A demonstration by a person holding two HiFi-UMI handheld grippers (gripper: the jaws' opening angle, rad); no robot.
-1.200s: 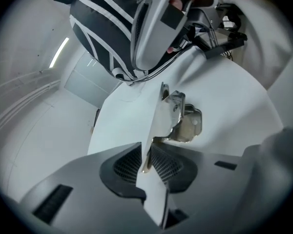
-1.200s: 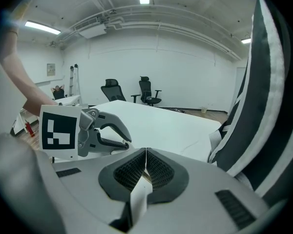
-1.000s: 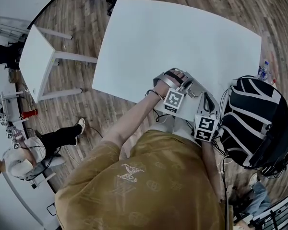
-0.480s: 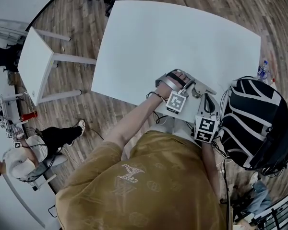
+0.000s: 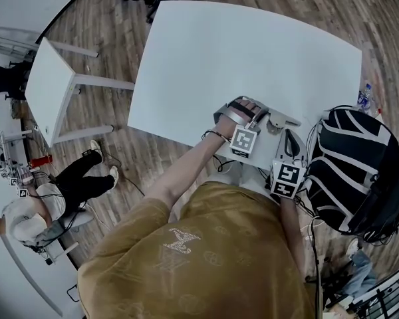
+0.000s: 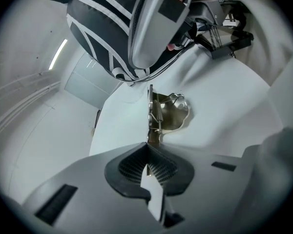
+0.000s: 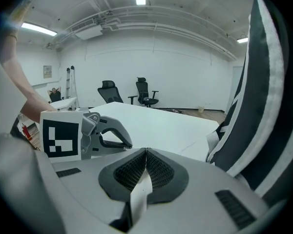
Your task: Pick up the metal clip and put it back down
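Metal clip (image 6: 168, 113) is seen as a small, shiny steel piece: a thin flat strip viewed edge-on, a tightly coiled spring (image 6: 157, 115) running alongside it, and a broad polished plate with a wavy, scalloped rim that mirrors its surroundings. Its near end is pinched between the tips of the left hand-held gripper (image 6: 147, 147), whose jaws are closed onto it. The clip is held out over the white tabletop (image 6: 224, 106), close to the near edge; whether it touches the surface cannot be told. The pads (image 6: 132, 167) are dark rubber with a fine ribbed texture, set in smooth matte grey plastic. The right hand-held gripper (image 7: 145, 152) is held with its jaws pressed together and nothing between them. A black backpack (image 5: 356, 171) with white stripes is placed just beside the grippers. The tabletop is smooth, plain and gently curved at its edges.
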